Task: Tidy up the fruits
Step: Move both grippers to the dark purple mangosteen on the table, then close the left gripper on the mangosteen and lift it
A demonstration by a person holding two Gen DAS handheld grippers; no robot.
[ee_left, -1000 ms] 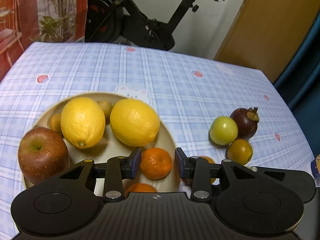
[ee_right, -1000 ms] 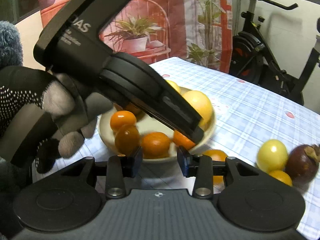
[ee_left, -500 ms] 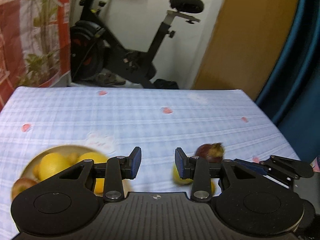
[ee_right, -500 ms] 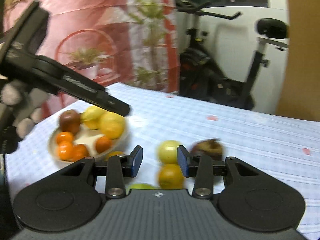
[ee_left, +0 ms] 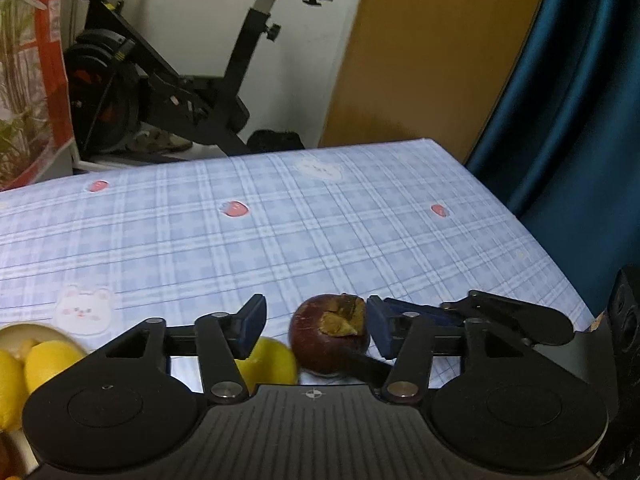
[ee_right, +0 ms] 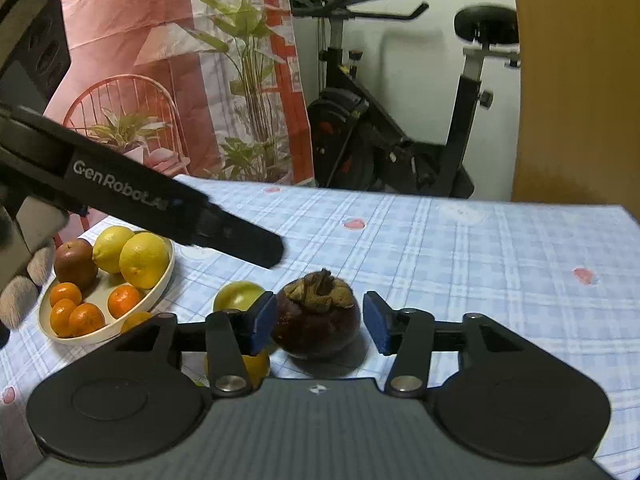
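grippers (ee_right: 318, 320) newly flanking mangosteen (ee_right: 316, 318)

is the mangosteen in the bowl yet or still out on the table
Out. The mangosteen sits on the tablecloth, apart from the bowl, between the right gripper's open jaws.

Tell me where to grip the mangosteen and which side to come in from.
Grip the mangosteen across its round dark belly, below the dry calyx, coming in low from the near side. It sits upright with the stem up, so the smooth sides face the pads. The right gripper, jaws just opened, already frames it; the yellow-green fruit crowds its left.
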